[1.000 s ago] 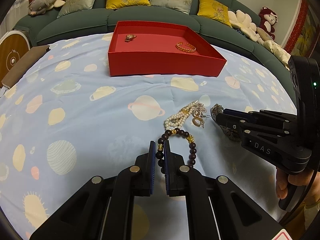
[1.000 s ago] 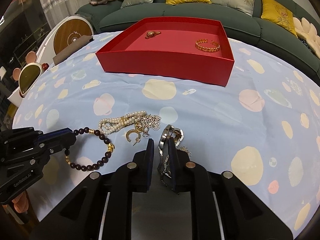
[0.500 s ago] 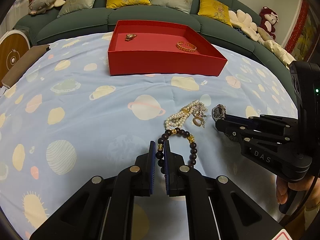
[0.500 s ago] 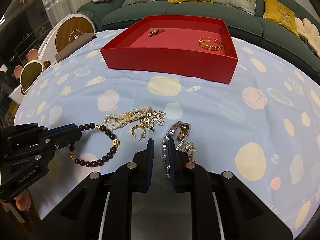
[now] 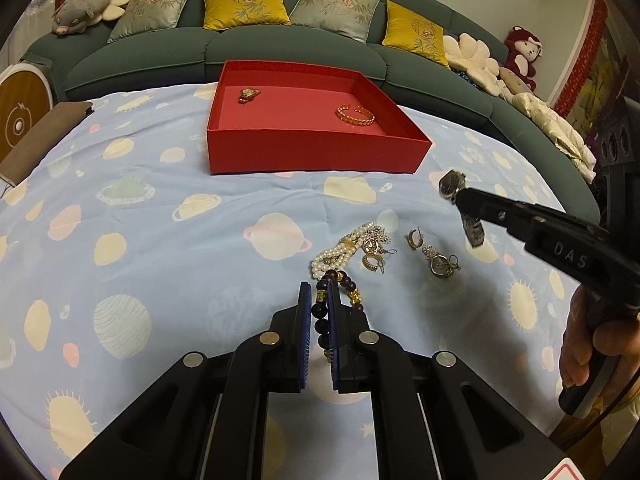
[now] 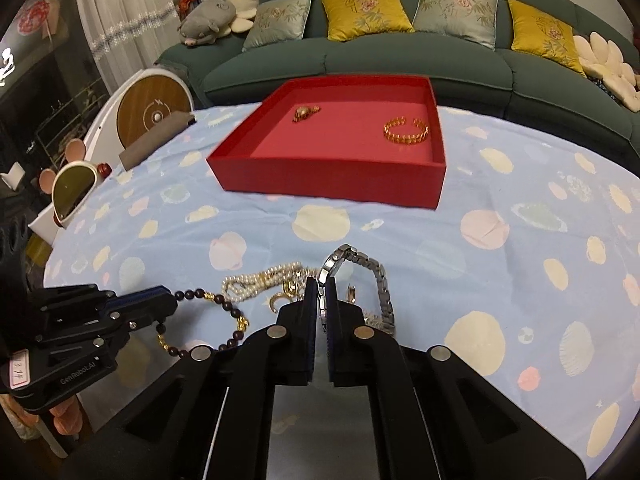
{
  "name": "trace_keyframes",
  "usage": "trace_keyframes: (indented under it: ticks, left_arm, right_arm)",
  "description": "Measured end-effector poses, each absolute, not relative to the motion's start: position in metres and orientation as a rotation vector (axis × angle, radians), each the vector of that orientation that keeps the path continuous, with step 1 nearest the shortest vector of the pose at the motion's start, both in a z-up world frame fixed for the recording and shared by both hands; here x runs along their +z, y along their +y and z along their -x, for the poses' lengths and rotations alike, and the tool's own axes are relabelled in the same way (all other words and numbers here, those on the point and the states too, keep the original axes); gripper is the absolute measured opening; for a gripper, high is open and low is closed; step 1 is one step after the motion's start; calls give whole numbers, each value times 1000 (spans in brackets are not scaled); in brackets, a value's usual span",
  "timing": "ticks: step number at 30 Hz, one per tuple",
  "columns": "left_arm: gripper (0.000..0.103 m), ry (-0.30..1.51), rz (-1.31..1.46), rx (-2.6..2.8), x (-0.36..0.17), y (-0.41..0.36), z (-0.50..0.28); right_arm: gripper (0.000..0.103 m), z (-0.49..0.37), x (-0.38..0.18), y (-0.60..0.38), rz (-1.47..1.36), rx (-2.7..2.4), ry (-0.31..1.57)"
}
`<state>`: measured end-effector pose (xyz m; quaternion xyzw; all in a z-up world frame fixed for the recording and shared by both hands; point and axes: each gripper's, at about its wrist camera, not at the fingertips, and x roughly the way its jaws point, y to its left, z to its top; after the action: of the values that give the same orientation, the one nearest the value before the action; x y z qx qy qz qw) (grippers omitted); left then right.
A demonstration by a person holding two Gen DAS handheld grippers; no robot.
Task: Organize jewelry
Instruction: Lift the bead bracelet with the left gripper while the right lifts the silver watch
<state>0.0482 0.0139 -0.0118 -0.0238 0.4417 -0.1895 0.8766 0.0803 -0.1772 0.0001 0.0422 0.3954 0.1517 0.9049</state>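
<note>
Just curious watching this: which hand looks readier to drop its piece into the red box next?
Probably the right. Its hand-held gripper has the silver watch lifted clear of the cloth, near the red box. The left hand-held gripper pinches the dark bead bracelet low among the pile.

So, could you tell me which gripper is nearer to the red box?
Right. The right gripper, raised above the cloth with the silver watch, is closer to the red box; the left gripper sits lower at the bead bracelet.
</note>
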Motion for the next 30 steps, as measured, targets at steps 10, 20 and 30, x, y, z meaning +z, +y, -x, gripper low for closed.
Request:
trace_keyframes:
  ticks: [10,20,30]
  left_arm:
    - [5,866,71,-431,12,12,-46]
    - [5,776,90,-439,47,11,-51]
    - [5,694,104,-404,82,14,-69]
  right_arm:
    - [3,-75,35,-209,-184,299,715]
    - [3,-74,48,-193,-168,320,678]
    - [3,-80,56,-183,-172,331,664]
